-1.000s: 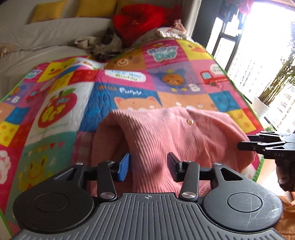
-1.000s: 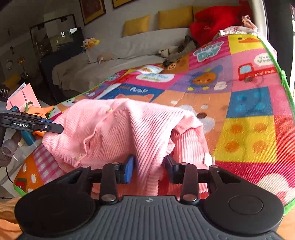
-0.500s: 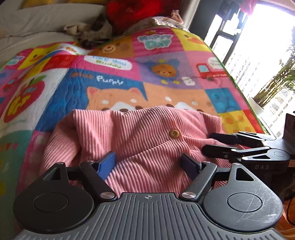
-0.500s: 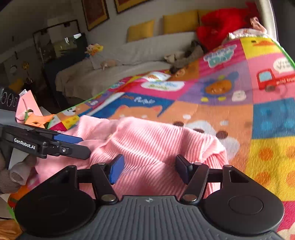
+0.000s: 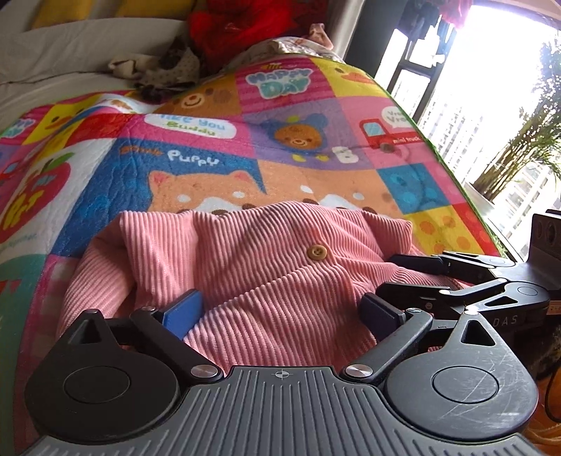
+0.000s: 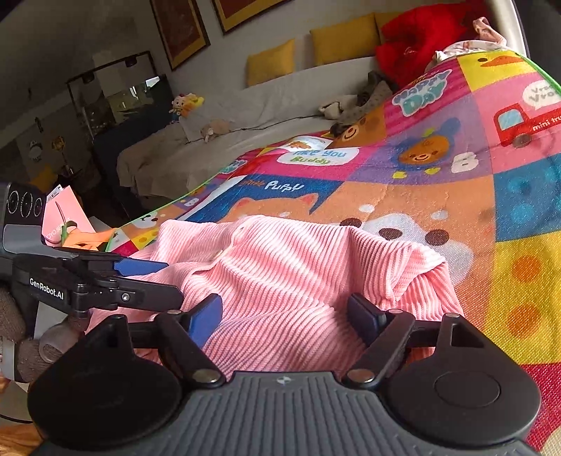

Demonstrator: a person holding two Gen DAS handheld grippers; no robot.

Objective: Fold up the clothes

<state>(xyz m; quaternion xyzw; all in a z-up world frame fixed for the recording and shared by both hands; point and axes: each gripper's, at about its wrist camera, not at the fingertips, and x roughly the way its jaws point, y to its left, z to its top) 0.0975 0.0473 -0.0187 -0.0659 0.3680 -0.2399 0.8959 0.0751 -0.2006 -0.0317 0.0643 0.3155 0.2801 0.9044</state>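
A patchwork cartoon play mat (image 5: 280,147) covers the near surface. Beyond it, a grey sofa (image 6: 280,101) carries yellow cushions (image 6: 270,61) and a red garment (image 6: 420,35). Framed pictures (image 6: 180,29) hang on the far wall. At right, a bright window (image 5: 491,87) and a potted plant (image 5: 526,147).

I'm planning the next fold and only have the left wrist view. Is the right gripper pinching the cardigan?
Observer: No. The right gripper is open, and its fingers straddle the cardigan without pinching it.
Operator: How does my left one look from the side?
Observer: The left gripper is open too, with its fingers apart at the cardigan's left edge.
Operator: Is there anything beyond the mat on that side?
Observer: A pink card stands just past the mat.
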